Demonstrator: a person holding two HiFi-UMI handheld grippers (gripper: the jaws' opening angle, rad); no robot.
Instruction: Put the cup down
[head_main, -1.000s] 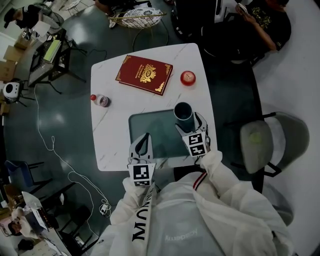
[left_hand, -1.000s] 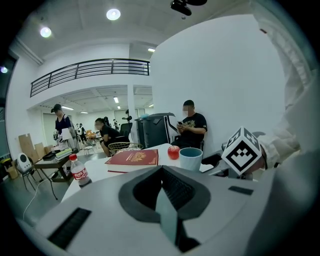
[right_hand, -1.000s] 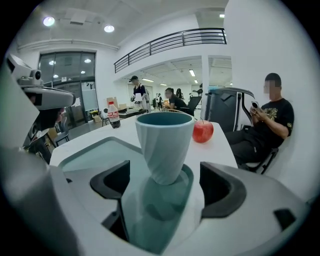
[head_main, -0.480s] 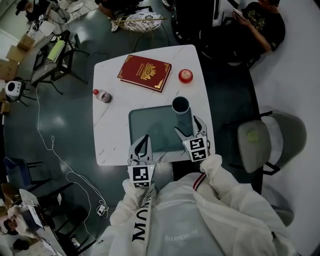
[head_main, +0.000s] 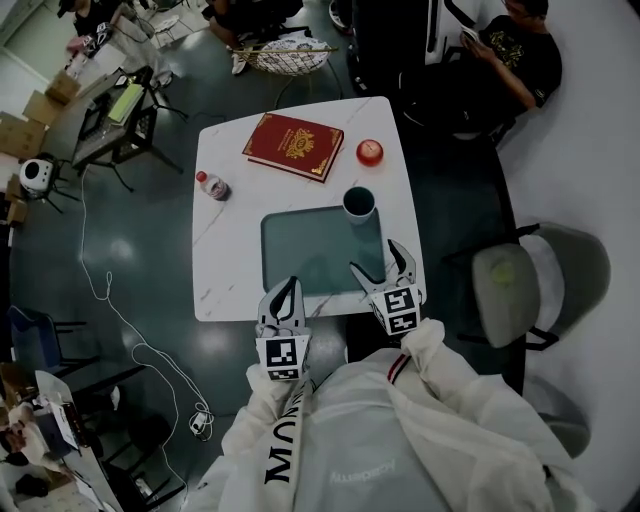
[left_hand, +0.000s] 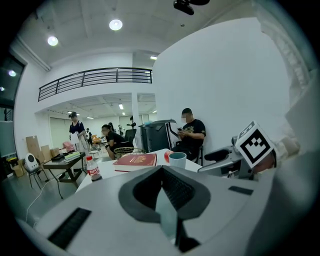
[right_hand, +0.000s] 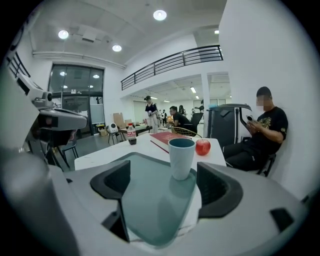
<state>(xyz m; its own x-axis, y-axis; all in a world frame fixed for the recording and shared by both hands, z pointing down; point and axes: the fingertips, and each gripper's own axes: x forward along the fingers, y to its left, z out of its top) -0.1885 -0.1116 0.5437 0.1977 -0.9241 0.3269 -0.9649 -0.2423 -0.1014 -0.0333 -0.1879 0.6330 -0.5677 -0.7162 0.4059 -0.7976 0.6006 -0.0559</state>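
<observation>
On the mat (head_main: 305, 255) the cup (head_main: 359, 204) stands alone, right gripper (head_main: 377, 258) withdrawn, jaws apart, left gripper (head_main: 283, 289) clenched.

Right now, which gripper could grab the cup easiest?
Probably the right gripper: it is open, and the cup stands straight ahead of its jaws on the green mat. The left gripper is shut and sits farther off to the side.

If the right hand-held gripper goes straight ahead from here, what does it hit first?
The cup, most likely: it stands upright on the mat, centred ahead of the right hand-held gripper, whose jaws are open. Depth is unclear.
</observation>
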